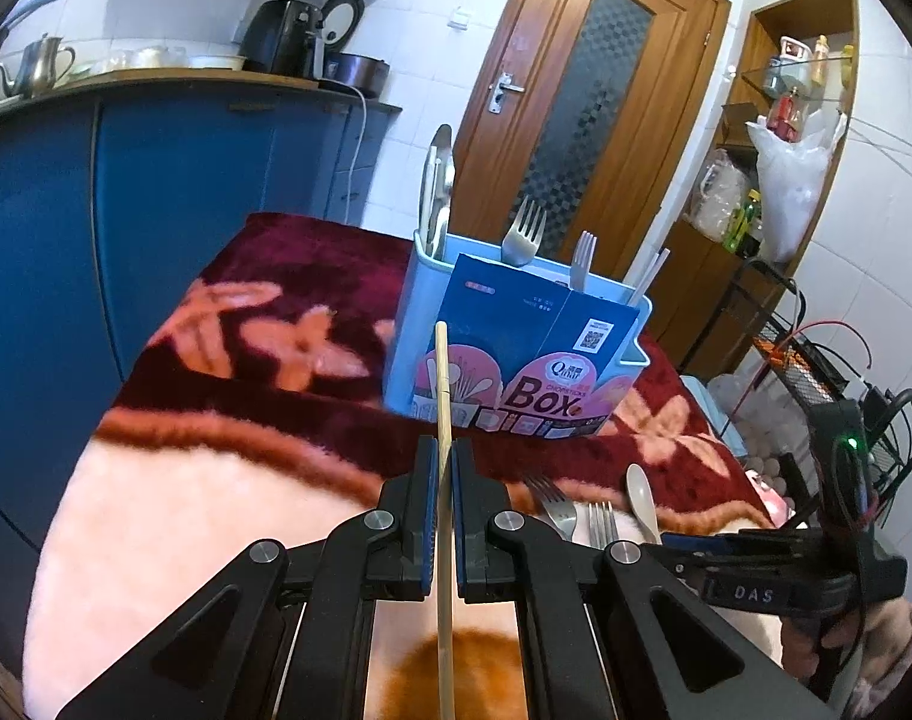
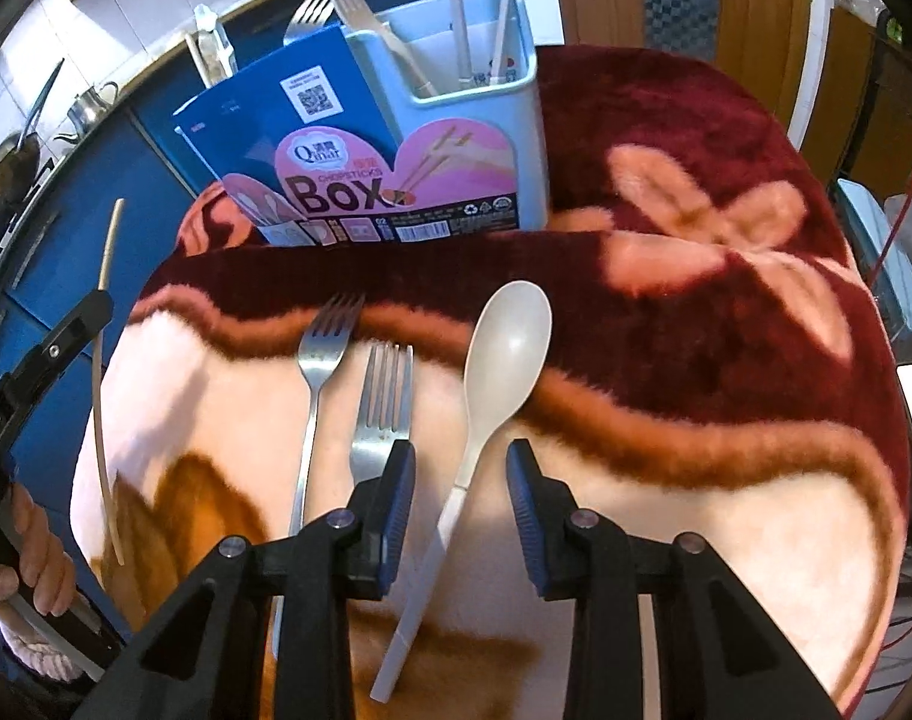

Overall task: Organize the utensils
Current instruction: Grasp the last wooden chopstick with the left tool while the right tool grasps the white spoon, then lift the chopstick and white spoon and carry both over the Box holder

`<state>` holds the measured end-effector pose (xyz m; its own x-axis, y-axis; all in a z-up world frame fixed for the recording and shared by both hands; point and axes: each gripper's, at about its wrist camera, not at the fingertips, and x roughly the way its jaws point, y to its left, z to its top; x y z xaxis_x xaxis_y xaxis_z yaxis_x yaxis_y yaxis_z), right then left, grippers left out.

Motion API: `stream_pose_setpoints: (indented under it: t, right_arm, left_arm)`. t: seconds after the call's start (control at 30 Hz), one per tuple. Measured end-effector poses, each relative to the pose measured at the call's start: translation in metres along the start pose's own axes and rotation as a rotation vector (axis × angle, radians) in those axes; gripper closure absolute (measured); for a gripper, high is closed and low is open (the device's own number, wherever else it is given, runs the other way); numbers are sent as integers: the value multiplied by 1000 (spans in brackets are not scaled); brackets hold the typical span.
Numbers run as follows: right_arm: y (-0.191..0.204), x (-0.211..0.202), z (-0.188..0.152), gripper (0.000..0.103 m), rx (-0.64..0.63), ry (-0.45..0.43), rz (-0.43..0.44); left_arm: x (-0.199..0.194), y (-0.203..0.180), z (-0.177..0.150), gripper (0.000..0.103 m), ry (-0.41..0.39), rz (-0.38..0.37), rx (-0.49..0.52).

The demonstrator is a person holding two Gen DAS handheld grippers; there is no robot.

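Nearest the left wrist camera, the left gripper is clamped tight on a single wooden chopstick, which runs between the blue pads and sticks out past the fingertips toward the utensil holder. That holder, a pale blue plastic caddy with a printed "Box" card wrapped round its front, stands farther off on the dark red band of a flowered fleece blanket. Forks, a metal utensil and white chopsticks stand upright in its compartments. In the right wrist view, the right gripper points steeply down with its jaws apart, straddling the handle of a beige plastic spoon; the pads stand clear of it on both sides and grip nothing. The spoon lies flat, bowl toward the holder and handle toward the camera. Just left of it lie two steel forks side by side, tines pointing away: the nearer fork beside the gripper's left finger, the other fork farther left. At the far left edge of this view the chopstick appears again, with a hand on the left gripper's handle.
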<state>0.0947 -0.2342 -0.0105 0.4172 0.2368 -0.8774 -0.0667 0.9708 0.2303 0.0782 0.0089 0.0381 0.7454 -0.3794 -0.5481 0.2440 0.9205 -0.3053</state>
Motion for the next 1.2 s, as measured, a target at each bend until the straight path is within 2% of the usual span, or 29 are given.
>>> stream_pose_setpoints:
  t: [0.23, 0.3, 0.37, 0.43, 0.57, 0.7, 0.9, 1.07, 1.2]
  right_arm:
    - [-5, 8, 15, 68, 23, 69, 30]
    - [-6, 8, 15, 88, 19, 68, 6]
    - [-10, 7, 14, 93, 16, 57, -2]
    - [-17, 3, 10, 93, 41, 30, 33]
    - [-26, -9, 4, 94, 76, -41, 93]
    - [-25, -31, 1, 94, 64, -175, 115]
    - [-14, -63, 7, 94, 18, -406, 95]
    - [-9, -81, 14, 94, 7, -541, 74]
    - [-6, -84, 21, 94, -4, -598, 70]
  left_arm:
    - [-2, -2, 6, 99, -20, -16, 19]
    - [-2, -3, 8, 99, -27, -20, 25]
    - [-2, -4, 11, 99, -36, -26, 25]
    - [-1, -4, 14, 99, -39, -29, 18]
    - [0, -6, 23, 99, -61, -20, 17]
    - [-1, -10, 35, 99, -94, -27, 20]
    - [-5, -19, 56, 99, -179, -27, 27]
    - [-5, -24, 77, 99, -244, -34, 19]
    - [-6, -30, 94, 99, -319, -22, 39]
